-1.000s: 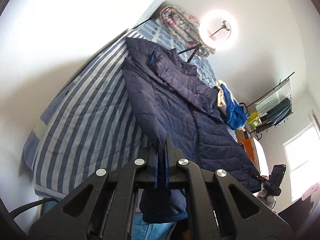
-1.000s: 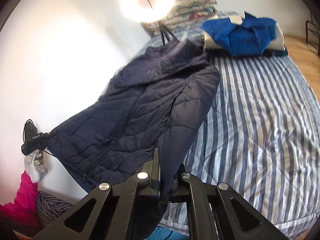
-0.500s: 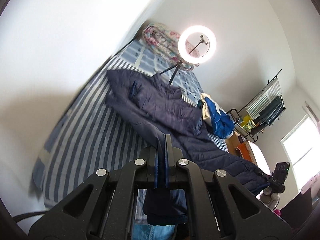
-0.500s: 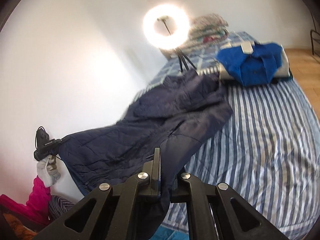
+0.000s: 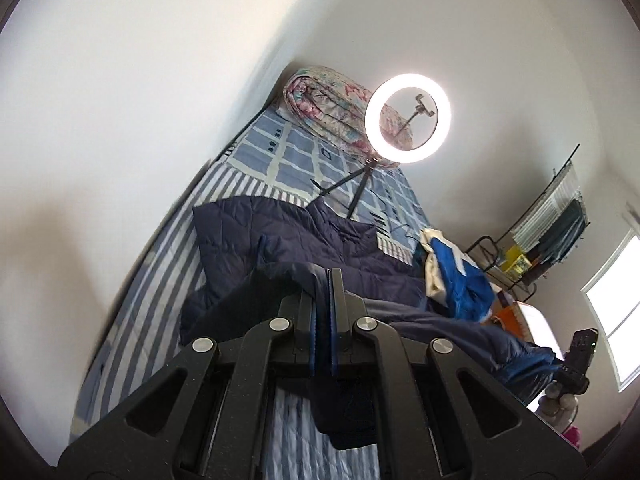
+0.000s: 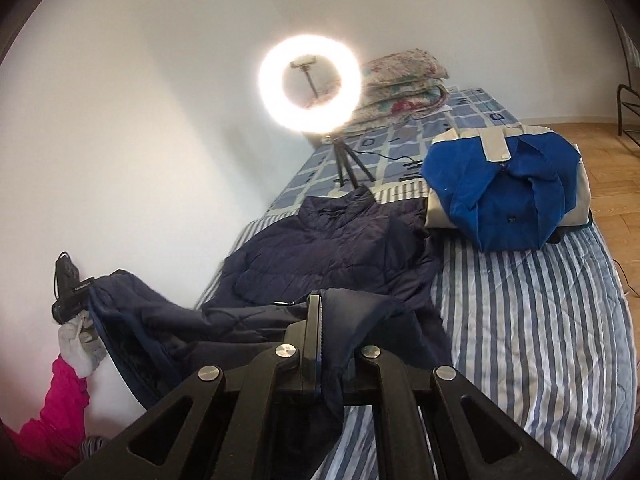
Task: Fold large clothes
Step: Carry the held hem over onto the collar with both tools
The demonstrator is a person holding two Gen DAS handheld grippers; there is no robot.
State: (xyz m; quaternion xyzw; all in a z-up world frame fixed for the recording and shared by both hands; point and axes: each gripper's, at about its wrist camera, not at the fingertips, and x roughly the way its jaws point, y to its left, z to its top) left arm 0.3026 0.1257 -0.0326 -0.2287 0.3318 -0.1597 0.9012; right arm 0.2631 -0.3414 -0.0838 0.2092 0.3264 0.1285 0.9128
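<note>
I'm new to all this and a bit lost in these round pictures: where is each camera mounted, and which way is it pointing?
Left wrist: sits on the left gripper, looking along its fingers up the striped bed; only that gripper shows, shut on the navy jacket.
Right wrist: sits on the right gripper, facing the same way; the white-gloved left hand shows beside it.
Shared: jacket, ring light, folded blue garment.

Bright room, ring light (image 6: 310, 85) glare w/ blown-out halo, window (image 5: 616, 312) overexposed, fisheye warp, dark vignette corners, edges blurry
</note>
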